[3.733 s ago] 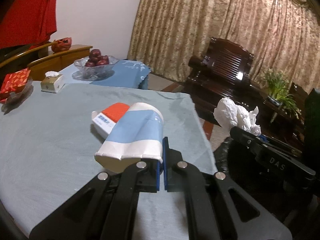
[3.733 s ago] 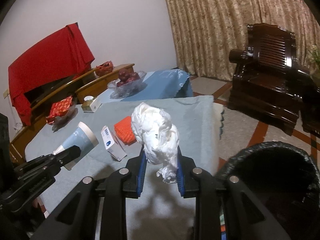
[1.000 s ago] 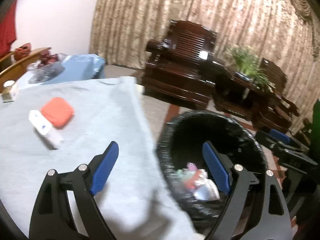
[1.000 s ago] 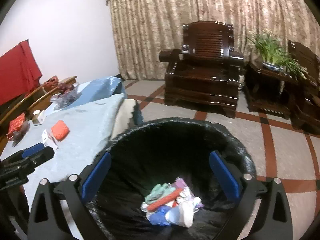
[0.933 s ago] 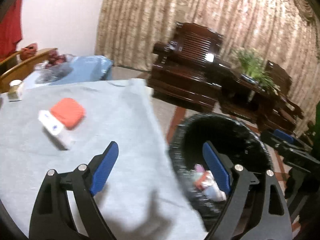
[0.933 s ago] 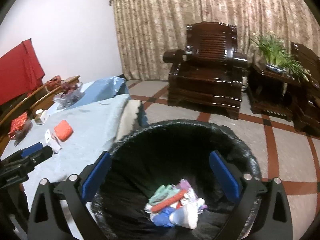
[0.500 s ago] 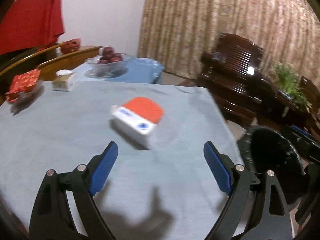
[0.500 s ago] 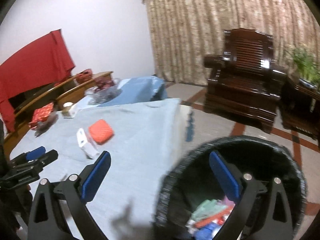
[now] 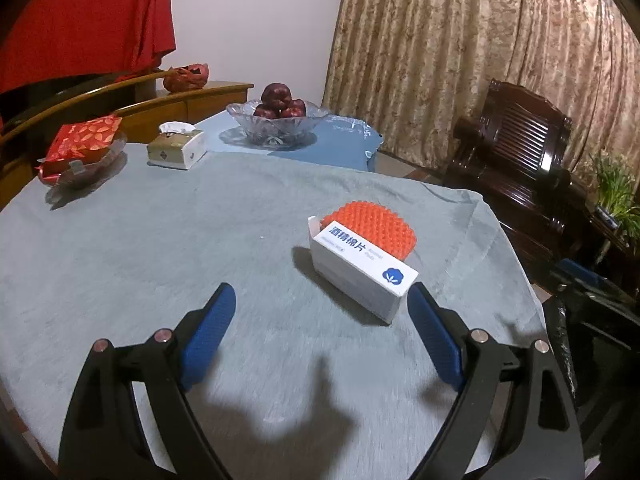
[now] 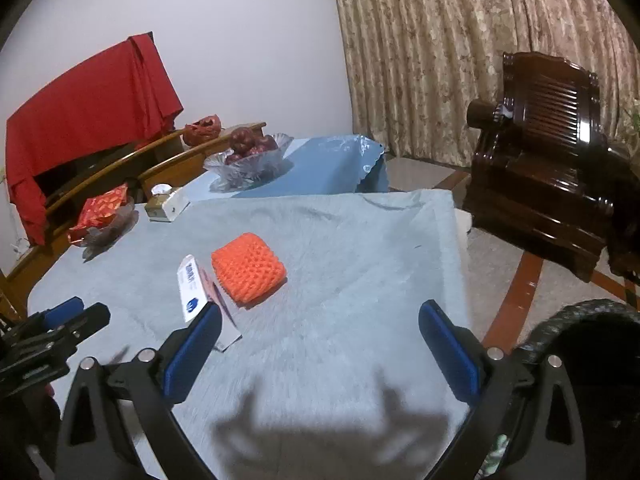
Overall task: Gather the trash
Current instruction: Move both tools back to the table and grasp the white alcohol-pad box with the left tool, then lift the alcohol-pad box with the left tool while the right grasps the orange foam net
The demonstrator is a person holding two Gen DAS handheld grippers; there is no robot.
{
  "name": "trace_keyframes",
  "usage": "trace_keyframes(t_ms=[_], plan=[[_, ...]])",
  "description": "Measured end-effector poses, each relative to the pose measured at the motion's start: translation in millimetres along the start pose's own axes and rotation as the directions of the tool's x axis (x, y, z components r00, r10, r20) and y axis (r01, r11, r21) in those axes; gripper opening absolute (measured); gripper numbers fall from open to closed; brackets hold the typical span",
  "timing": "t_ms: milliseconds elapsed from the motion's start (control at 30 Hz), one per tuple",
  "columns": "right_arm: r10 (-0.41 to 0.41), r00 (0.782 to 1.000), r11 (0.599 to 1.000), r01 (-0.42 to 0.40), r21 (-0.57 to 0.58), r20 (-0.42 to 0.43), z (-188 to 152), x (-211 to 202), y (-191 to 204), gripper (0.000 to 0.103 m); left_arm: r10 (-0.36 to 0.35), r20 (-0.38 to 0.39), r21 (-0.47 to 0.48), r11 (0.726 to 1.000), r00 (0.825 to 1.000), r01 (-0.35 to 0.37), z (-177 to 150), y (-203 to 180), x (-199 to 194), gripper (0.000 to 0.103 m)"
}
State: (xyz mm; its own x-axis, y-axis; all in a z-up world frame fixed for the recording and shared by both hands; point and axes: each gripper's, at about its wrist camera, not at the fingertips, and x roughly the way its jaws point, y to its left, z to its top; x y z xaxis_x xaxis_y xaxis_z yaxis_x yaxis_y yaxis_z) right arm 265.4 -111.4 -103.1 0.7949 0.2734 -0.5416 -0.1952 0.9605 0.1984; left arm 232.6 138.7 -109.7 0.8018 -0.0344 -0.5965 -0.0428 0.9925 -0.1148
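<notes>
A white box with blue print point(image 9: 362, 270) lies on the grey tablecloth point(image 9: 160, 240), with an orange foam net point(image 9: 374, 228) touching its far side. Both show in the right wrist view, the box point(image 10: 198, 290) left of the foam net point(image 10: 248, 266). My left gripper point(image 9: 322, 338) is open and empty, just short of the box, whose near right corner is by my right finger. My right gripper point(image 10: 320, 352) is open and empty above the cloth, nearer than both items. The black trash bin point(image 10: 592, 320) is at the table's right.
At the table's far side stand a tissue box point(image 9: 176, 148), a dish of red packets point(image 9: 80, 148) and a glass bowl of red fruit point(image 9: 278, 118) on a blue cloth. A dark wooden armchair point(image 10: 548, 184) stands to the right on the tiled floor.
Both grippers, open and empty since the cup and tissue went into the bin, have swung left from over the bin back over the table. The box and foam net are now close ahead.
</notes>
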Motion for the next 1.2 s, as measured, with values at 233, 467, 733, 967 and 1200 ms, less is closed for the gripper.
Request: trace_keyframes(t_ms=[233,467,733,967,1200], plan=[[-0.031,0.999,1.0,0.031,-0.001,-0.04,-4.6,31.4,-7.4,0.097,-0.023,-0.019,-0.009,1.0,1.0,0.023,0.8,-16.0,29.2,0.085],[-0.054,0.998,0.998,0.055,0.013,-0.044,-3.8,36.7,-23.2,0.097,-0.041,-0.056,-0.006,0.999,0.998,0.041,0.9,-36.9,61.9,0.085],[-0.057,0.997,0.998,0.058,0.009,-0.047,-0.9,44.1,-29.8,0.097,-0.017,-0.085,-0.019,1.0,0.996,0.015,2.4,-48.2,92.5,0.085],[-0.054,0.997,0.998,0.055,0.011,-0.053,-0.8,50.6,-31.0,0.097,0.028,-0.128,-0.043,0.999,0.991,-0.033,-0.4,-45.8,114.1,0.085],[-0.042,0.997,0.999,0.042,0.006,-0.062,-3.4,53.9,-27.0,0.097,0.004,-0.161,-0.101,0.995,0.987,-0.02,-4.8,-25.1,114.2,0.049]])
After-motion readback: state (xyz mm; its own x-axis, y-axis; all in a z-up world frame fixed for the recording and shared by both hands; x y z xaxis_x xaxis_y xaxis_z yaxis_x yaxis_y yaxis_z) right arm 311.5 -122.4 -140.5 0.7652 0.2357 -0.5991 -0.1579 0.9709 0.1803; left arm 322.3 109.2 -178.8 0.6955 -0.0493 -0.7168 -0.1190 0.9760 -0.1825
